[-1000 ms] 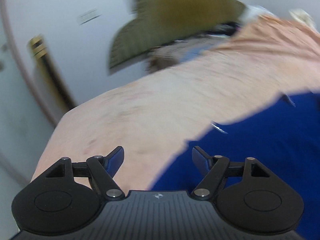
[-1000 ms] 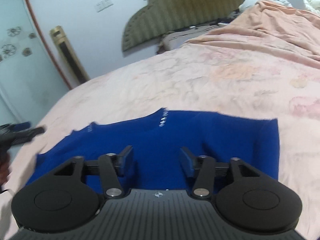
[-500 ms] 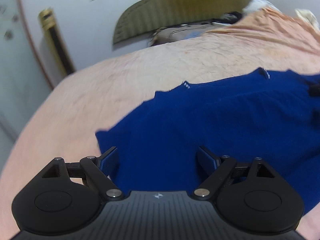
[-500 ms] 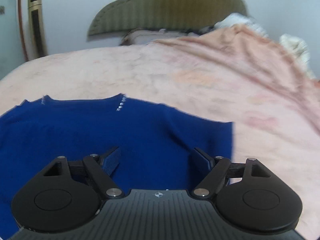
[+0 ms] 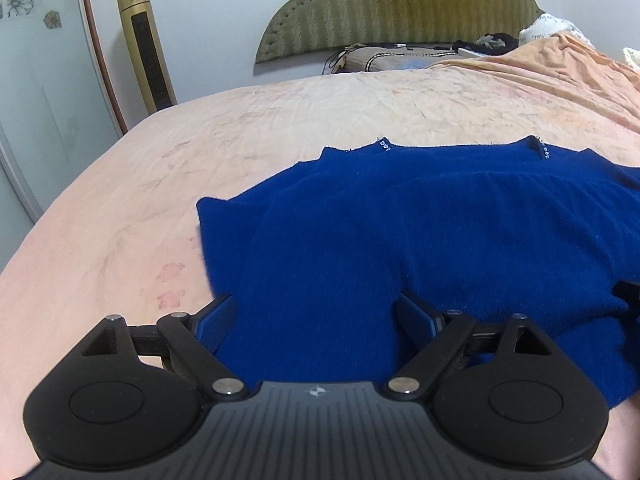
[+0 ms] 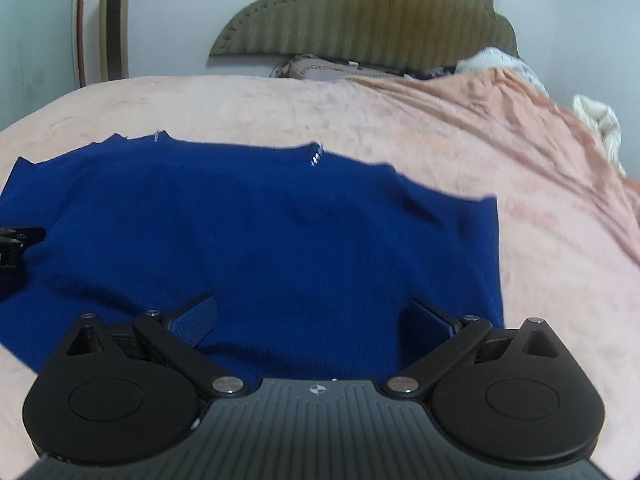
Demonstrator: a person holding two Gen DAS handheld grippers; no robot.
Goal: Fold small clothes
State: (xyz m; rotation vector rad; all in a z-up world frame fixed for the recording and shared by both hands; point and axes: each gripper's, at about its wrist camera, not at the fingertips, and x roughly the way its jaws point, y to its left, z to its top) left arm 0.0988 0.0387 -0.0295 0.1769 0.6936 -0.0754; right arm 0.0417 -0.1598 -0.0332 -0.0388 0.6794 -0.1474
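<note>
Blue sweater (image 5: 420, 240) lay spread flat on the pink bedsheet (image 5: 280, 120), with its neckline turned toward the headboard (image 5: 400, 4) and the body coming down toward you. Small silver beads (image 5: 383, 145) marked the collar at 2 places. In the left wrist view the left sleeve edge ended near the middle of the bed, and the cloth continued to the right border of the picture. In the right wrist view the right side of the garment ended in a straight edge, with bare sheet beyond it.

You held the left gripper (image 5: 316, 320) low over the lower part of the sweater. Its jaws stood wide apart, and the 2 blue pads (image 5: 218, 322) pressed on nothing; the knit showed under the gap between them. I cannot tell if the fingertips touched the cloth.

You held the right gripper (image 6: 312, 320) over the lower right part of the same garment. Its jaws were opening at this moment, already very wide, and the blue fabric showed under the gap, but the pads did not pinch it. This view was a little blurred.

At the left border of the right wrist view, a black part of the other gripper was visible above the sweater.

Behind the bed stood a gold tower fan (image 5: 146, 48) by the wall, and a brown pillow (image 5: 392, 60) lay under the headboard.
</note>
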